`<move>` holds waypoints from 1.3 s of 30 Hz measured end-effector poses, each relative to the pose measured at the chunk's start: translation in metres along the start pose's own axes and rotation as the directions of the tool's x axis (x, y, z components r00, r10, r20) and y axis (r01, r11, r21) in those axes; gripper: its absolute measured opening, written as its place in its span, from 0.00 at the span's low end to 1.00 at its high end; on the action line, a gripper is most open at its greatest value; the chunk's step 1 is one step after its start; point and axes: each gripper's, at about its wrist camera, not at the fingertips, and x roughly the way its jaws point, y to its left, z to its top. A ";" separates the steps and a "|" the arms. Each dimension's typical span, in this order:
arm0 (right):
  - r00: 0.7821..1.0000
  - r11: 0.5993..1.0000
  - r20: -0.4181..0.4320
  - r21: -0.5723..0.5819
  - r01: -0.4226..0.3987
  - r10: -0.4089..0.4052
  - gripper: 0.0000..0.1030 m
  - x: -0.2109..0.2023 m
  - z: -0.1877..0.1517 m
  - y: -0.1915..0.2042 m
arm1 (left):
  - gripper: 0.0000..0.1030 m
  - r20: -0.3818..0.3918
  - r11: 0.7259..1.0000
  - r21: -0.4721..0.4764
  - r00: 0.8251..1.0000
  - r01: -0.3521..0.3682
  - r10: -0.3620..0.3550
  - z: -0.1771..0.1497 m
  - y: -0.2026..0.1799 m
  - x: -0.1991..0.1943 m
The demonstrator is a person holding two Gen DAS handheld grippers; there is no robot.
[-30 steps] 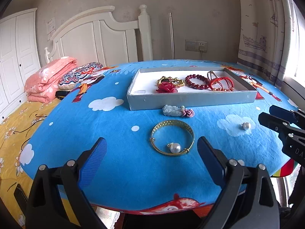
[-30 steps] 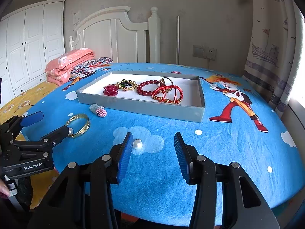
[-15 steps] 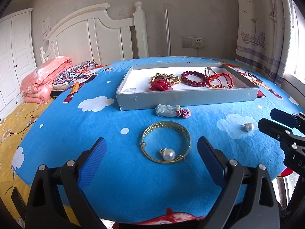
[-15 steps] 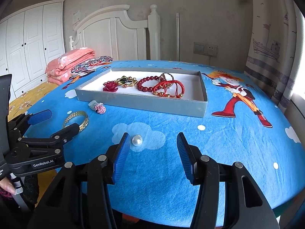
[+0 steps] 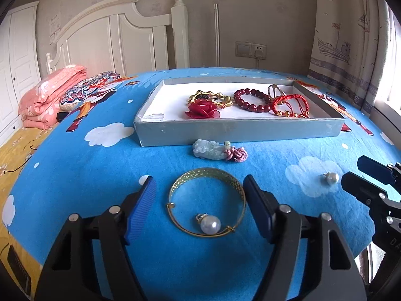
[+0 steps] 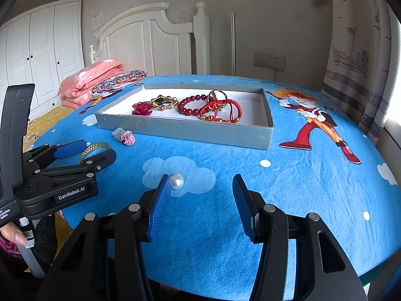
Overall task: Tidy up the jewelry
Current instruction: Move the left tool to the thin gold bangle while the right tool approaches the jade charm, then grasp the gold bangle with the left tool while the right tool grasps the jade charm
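Note:
A gold bangle [image 5: 231,181] with a pearl charm [image 5: 210,224] lies on the blue cloth, between the open fingers of my left gripper [image 5: 199,192]. A jade pendant with a pink knot [image 5: 218,149] lies just behind it, in front of the grey tray [image 5: 238,131]. The tray holds a red rose, a gold brooch, a dark red bead bracelet [image 5: 252,99] and red cord bracelets. My right gripper [image 6: 199,192] is open, with a loose pearl [image 6: 177,181] next to its left fingertip. The bangle also shows in the right wrist view [image 6: 96,148].
The round table [image 6: 313,200] has a blue cartoon cloth. A bed with folded pink bedding [image 5: 47,95] stands to the left. A white headboard [image 5: 112,37], a wardrobe and a curtain [image 5: 351,37] lie beyond. Each gripper shows at the edge of the other's view.
My left gripper has moved forward and down, so its fingers now flank the bangle. My right gripper has moved forward towards the loose pearl. Both stay open.

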 end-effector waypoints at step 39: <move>0.963 0.983 -0.217 -0.054 -0.175 0.160 0.50 0.083 0.071 0.109 | 0.55 0.029 0.984 -0.132 0.991 -0.122 0.127 -0.009 0.100 -0.040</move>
